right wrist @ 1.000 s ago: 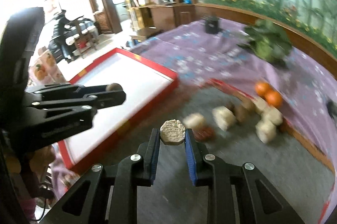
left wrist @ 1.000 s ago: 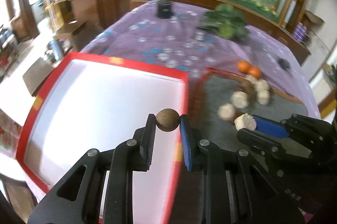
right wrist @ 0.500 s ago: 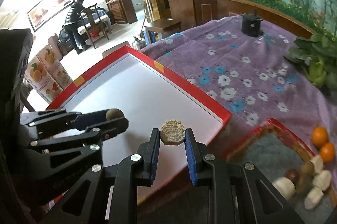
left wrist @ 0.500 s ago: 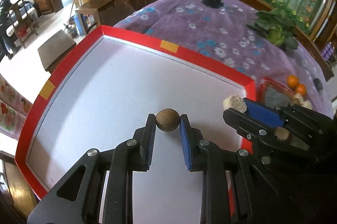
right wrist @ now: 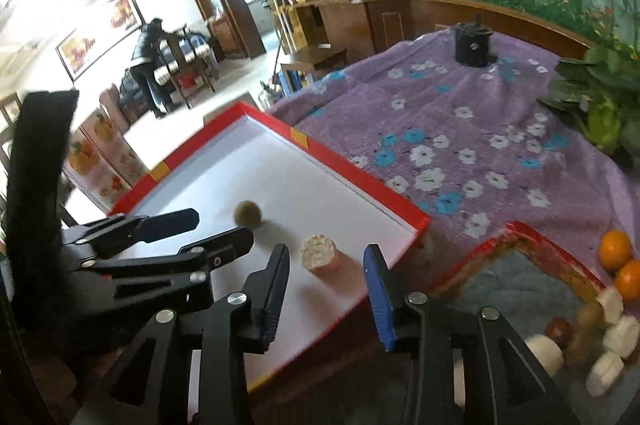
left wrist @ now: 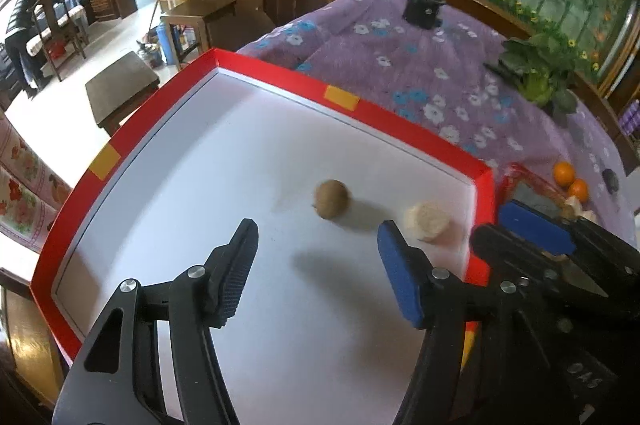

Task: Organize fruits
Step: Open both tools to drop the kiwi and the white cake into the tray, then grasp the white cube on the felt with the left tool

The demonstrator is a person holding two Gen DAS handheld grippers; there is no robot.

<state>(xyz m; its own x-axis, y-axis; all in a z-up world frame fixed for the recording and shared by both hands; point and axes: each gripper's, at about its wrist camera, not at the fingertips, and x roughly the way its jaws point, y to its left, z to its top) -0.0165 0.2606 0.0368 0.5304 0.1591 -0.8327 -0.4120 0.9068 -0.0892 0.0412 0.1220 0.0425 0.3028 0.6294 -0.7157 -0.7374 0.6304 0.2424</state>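
A red-rimmed white tray [left wrist: 340,97] lies on the purple flowered cloth. A small brown round fruit [left wrist: 331,199] and a pale cream ridged fruit [left wrist: 426,223] lie in it near its right wall. My left gripper [left wrist: 316,257] is open and empty just above and behind the brown fruit. In the right wrist view the same tray [right wrist: 360,181] holds the brown fruit [right wrist: 248,214] and the pale fruit [right wrist: 319,251]. My right gripper [right wrist: 326,279] is open and empty around the pale fruit from above. The left gripper's fingers [right wrist: 172,221] show at the left.
A second red-rimmed grey tray [right wrist: 516,277] to the right holds several pale and brown fruits [right wrist: 612,337]. Two oranges [right wrist: 618,261] lie beside it. A leafy green plant [right wrist: 600,93] and a black holder [right wrist: 472,43] stand farther back on the cloth.
Both grippers have opened and let go. The brown fruit and the pale fruit have dropped onto the white tray floor near its right wall.
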